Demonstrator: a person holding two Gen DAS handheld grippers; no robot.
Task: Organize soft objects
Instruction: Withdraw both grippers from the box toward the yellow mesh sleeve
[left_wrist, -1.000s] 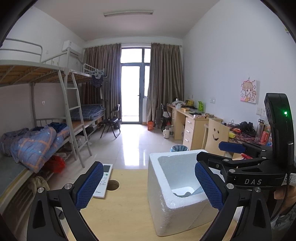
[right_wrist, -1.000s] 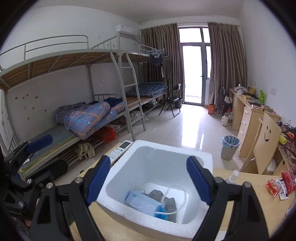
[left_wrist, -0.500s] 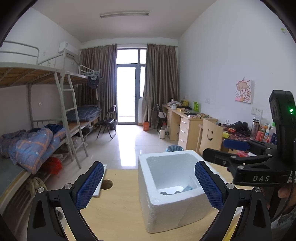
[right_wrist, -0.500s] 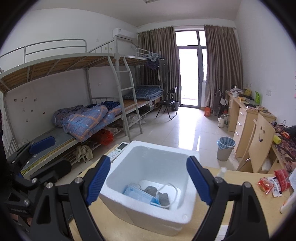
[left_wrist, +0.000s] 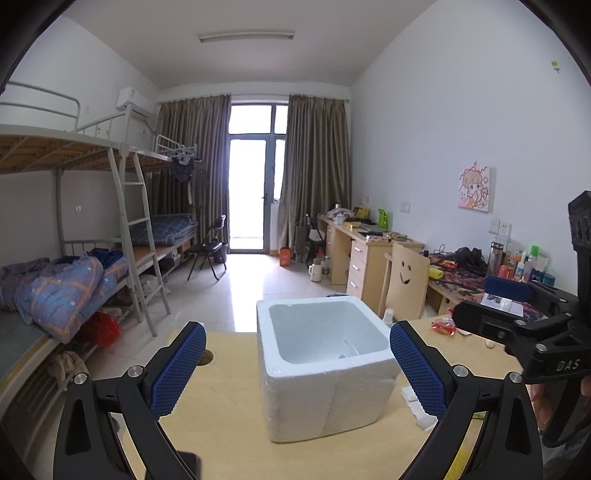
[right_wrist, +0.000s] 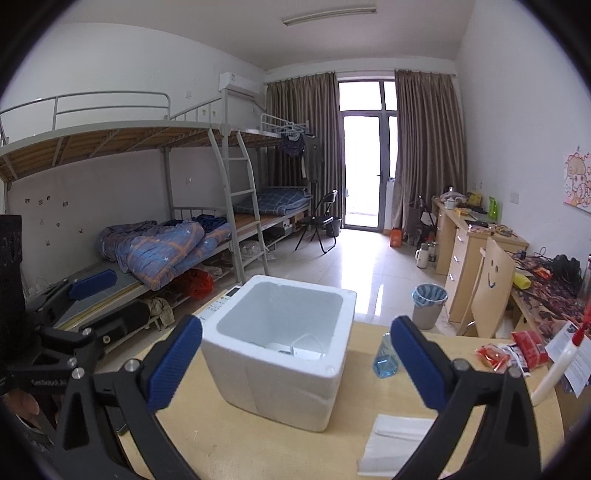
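Student dorm room: metal bunk beds (right_wrist: 155, 177) with a ladder (right_wrist: 247, 206) and a rumpled blue quilt (right_wrist: 162, 251) along one wall, wooden desks (left_wrist: 364, 254) cluttered with bottles and snacks along the other. Brown curtains (left_wrist: 316, 166) frame a glass balcony door (left_wrist: 255, 184) at the far end, with a wall air conditioner (right_wrist: 240, 83), a folding chair (left_wrist: 210, 251), a trash bin (right_wrist: 428, 304) and a cartoon poster (left_wrist: 475, 189).

The light wooden desk (right_wrist: 258, 435) carries a white square foam box (right_wrist: 280, 354), a small clear blue bottle (right_wrist: 386, 356), red snack packets (right_wrist: 517, 350), and folded white tissue (right_wrist: 399, 439) near its front edge.
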